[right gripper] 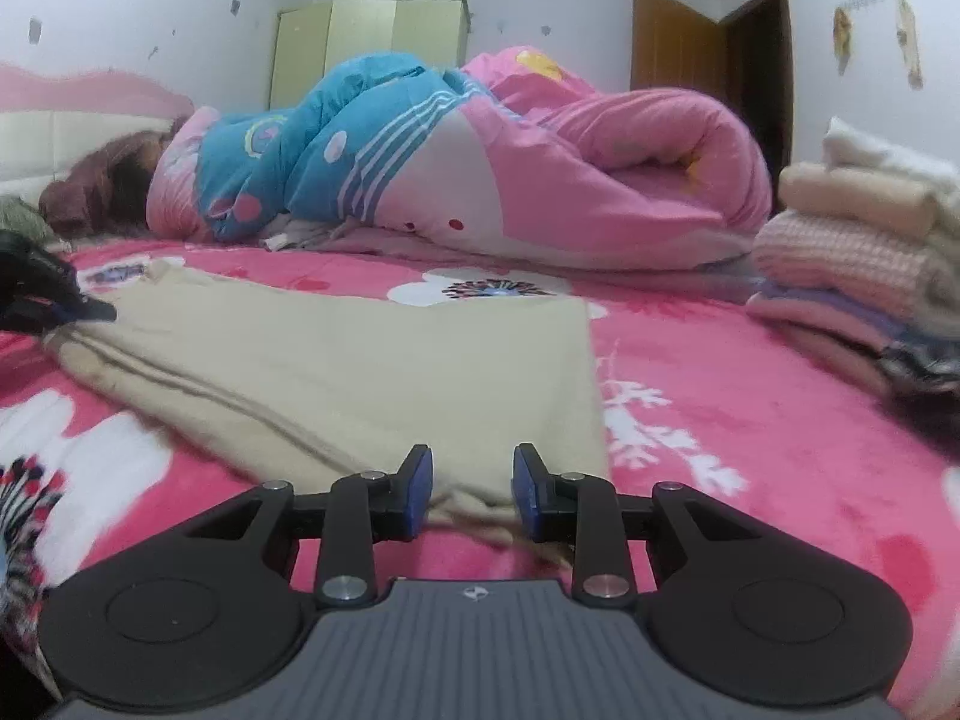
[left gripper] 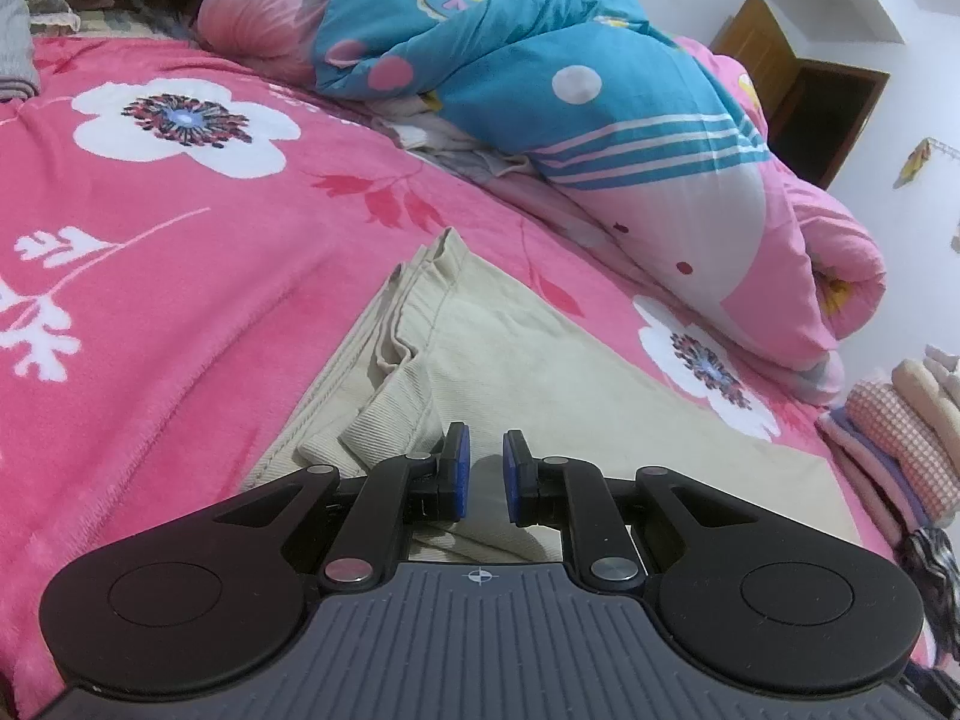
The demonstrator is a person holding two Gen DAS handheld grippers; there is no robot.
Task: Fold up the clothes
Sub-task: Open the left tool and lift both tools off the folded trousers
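bedding first: pink flowered blanket (left gripper: 150,312) carries the beige garment (right gripper: 360,348), lying flat and partly folded. judging by that, a fold is midway. left gripper (left gripper: 483,474) looks nearly pressed together with only a slight gap, whether it pinches cloth is hidden. right gripper (right gripper: 471,492) is spread over the near corner; next it must close there.

Both wrist views sit low over the bed (left gripper: 150,300) (facing the quilt (right gripper: 480,168)).
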